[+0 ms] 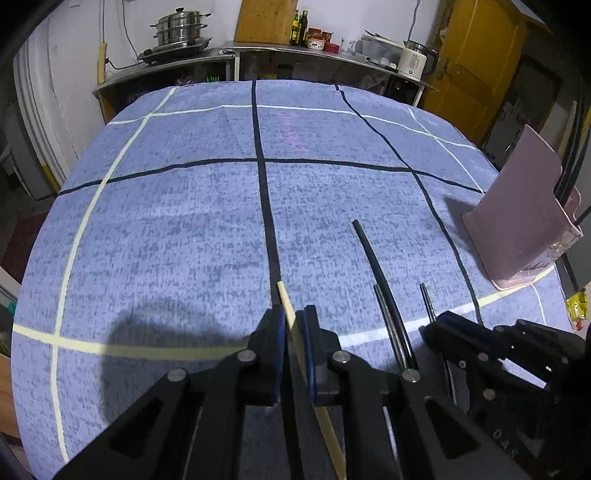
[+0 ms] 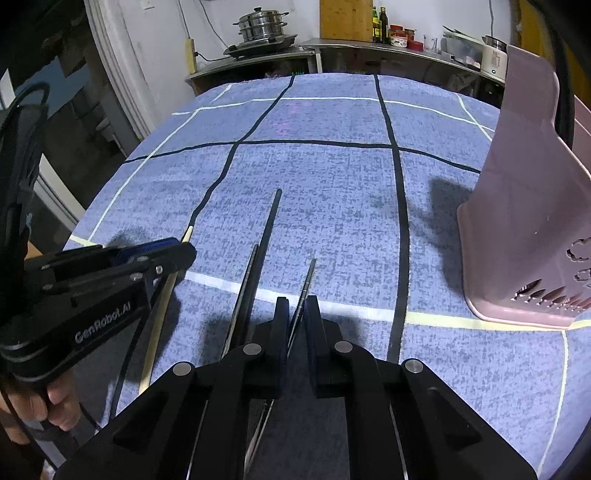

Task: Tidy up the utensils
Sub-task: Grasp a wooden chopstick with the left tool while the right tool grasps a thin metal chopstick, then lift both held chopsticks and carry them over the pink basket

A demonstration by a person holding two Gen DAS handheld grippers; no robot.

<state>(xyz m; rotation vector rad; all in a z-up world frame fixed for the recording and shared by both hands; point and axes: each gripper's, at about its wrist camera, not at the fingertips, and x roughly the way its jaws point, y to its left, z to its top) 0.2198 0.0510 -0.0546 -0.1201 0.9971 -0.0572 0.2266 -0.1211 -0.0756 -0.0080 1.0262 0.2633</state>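
My left gripper (image 1: 294, 318) is shut on a pale wooden chopstick (image 1: 286, 299), whose tip pokes out past the fingers; it also shows in the right wrist view (image 2: 162, 314). My right gripper (image 2: 297, 308) is shut on a thin dark metal chopstick (image 2: 308, 277); its tip shows in the left wrist view (image 1: 426, 301). A long black chopstick (image 1: 373, 258) and a dark metal one (image 1: 388, 321) lie side by side on the blue tablecloth between the grippers. A pink utensil holder (image 1: 517, 221) stands at the right; it is close in the right wrist view (image 2: 528, 206).
The table wears a blue cloth (image 1: 184, 221) with black and cream grid lines. Behind it a metal counter holds a steamer pot (image 1: 181, 27), bottles (image 1: 299, 27) and a white kettle (image 1: 412, 61). A yellow door (image 1: 476, 55) is at the back right.
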